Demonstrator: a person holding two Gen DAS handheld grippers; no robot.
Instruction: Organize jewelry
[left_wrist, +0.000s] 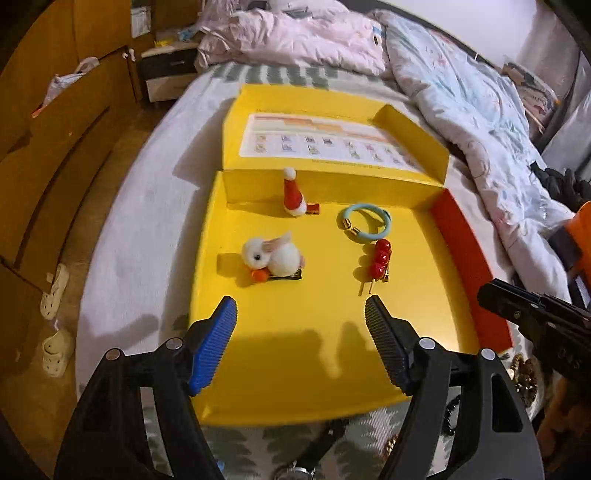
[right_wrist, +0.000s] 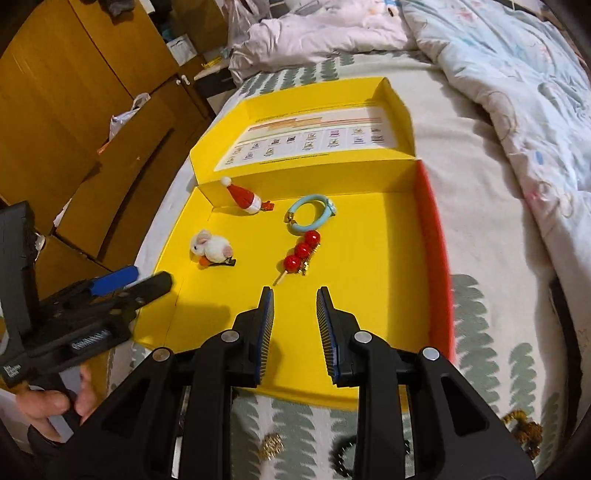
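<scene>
A shallow yellow cardboard box (left_wrist: 332, 350) lies open on a bed (left_wrist: 147, 206), its hinged lid (left_wrist: 314, 107) folded back to show a printed chart and its right wall lined in red. Four hair ornaments rest on the smooth floor of the box: a fuzzy white rabbit clip (left_wrist: 271, 254) with an orange bead at its chin, a felt Santa-hat clip (left_wrist: 293, 194) leaning by the back wall, a pale blue elastic hair tie (left_wrist: 365, 221) with small gold caps, and a clip of glossy red beads (left_wrist: 381, 262) on a thin stick just in front of the tie. The left claw (left_wrist: 301, 314), its ribbed blue and black pads wide apart and holding nothing, hangs over the near part of the box. The right claw (right_wrist: 295, 306), pads parted by a narrower gap and likewise empty, points toward the red beads. On the leaf-patterned sheet in front of the box lie what appear to be a gold trinket (right_wrist: 271, 445) and a dark beaded band (right_wrist: 340, 459), both partly hidden. A rumpled quilt (left_wrist: 461, 92) covers the far side of the bed.
</scene>
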